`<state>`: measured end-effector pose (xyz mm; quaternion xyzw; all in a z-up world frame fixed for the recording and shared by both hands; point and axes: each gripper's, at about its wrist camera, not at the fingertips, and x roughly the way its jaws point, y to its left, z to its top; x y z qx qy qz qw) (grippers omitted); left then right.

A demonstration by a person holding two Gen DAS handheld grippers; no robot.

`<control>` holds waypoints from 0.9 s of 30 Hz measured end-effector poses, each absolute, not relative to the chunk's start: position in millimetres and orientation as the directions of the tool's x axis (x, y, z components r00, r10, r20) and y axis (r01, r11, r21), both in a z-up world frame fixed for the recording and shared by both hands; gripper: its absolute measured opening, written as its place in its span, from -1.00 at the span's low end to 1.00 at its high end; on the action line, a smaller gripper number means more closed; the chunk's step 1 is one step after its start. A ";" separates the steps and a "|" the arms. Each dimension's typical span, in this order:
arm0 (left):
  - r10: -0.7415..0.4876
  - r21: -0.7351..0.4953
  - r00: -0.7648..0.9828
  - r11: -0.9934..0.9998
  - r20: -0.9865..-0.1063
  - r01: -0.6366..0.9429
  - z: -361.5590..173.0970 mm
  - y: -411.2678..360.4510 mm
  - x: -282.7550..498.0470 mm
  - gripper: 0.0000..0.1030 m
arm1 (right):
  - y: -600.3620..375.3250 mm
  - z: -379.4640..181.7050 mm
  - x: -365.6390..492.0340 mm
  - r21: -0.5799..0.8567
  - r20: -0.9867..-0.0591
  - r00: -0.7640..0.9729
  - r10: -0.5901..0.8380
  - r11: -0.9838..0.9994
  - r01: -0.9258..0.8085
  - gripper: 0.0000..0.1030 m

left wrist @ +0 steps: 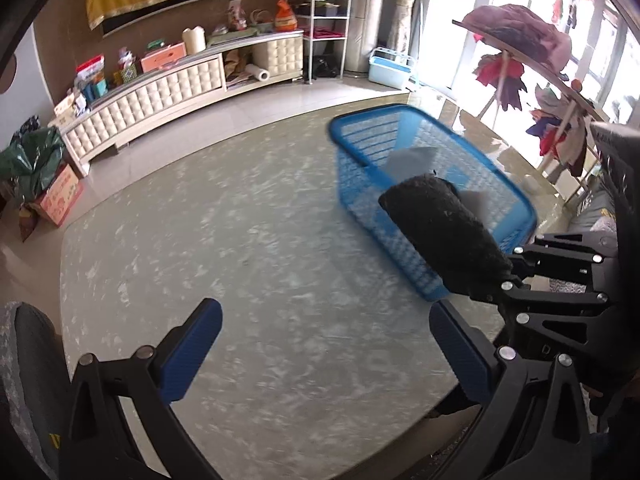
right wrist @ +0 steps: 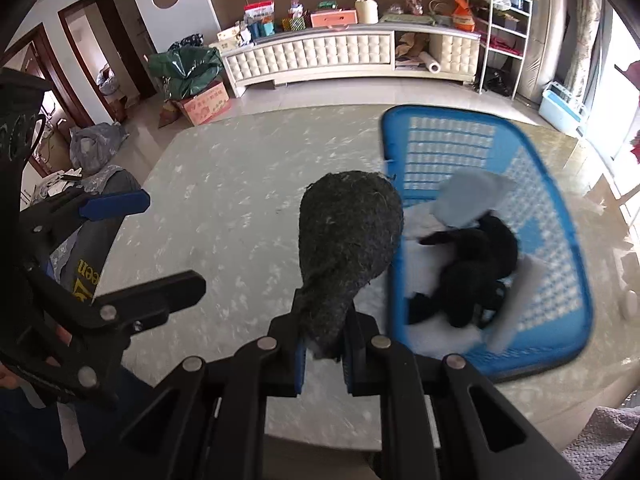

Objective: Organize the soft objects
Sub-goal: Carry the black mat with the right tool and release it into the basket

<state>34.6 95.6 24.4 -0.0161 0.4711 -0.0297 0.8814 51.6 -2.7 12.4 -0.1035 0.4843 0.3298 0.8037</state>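
My right gripper is shut on a dark grey fuzzy sock, which sticks out ahead of it above the marble table. The same sock shows in the left wrist view, clamped in the right gripper at the right edge. A blue plastic basket stands on the table just right of the sock; it holds black socks and pale blue and white cloth. My left gripper is open above the bare table, nothing between its blue pads. The basket lies ahead and to its right.
A dark grey garment with yellow lettering lies over the table's left edge. Beyond the table are a cream cabinet loaded with boxes, a white wire shelf, a cardboard box on the floor, and a clothes rack by the window.
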 end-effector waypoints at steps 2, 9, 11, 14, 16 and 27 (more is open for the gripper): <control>-0.065 -0.045 0.556 0.998 -0.828 0.051 29.8 84.3 35.5 1.00 | -10.9 18.3 51.7 0.149 -0.838 0.330 0.435 0.764 -0.627 -0.75; -0.049 -0.003 0.573 0.997 -0.818 0.080 46.0 54.3 52.0 1.00 | -41.5 30.1 58.5 0.134 -0.815 0.373 0.442 0.772 -0.621 -0.74; -0.047 0.012 0.577 0.995 -0.815 0.097 47.9 47.8 59.5 1.00 | -52.6 32.0 65.2 0.131 -0.810 0.386 0.442 0.777 -0.615 -0.73; -0.050 0.010 0.585 0.995 -0.810 0.100 48.5 42.4 73.3 1.00 | -61.7 31.8 77.7 0.123 -0.806 0.404 0.434 0.789 -0.602 -0.73; -0.058 0.005 0.586 0.994 -0.808 0.106 47.4 38.2 83.0 1.00 | -65.8 31.2 80.2 0.119 -0.807 0.408 0.426 0.795 -0.595 -0.73; -0.093 -0.009 0.559 0.989 -0.824 0.151 27.8 31.7 137.7 1.00 | -68.0 14.4 123.0 0.101 -0.831 0.405 0.382 0.818 -0.566 -0.72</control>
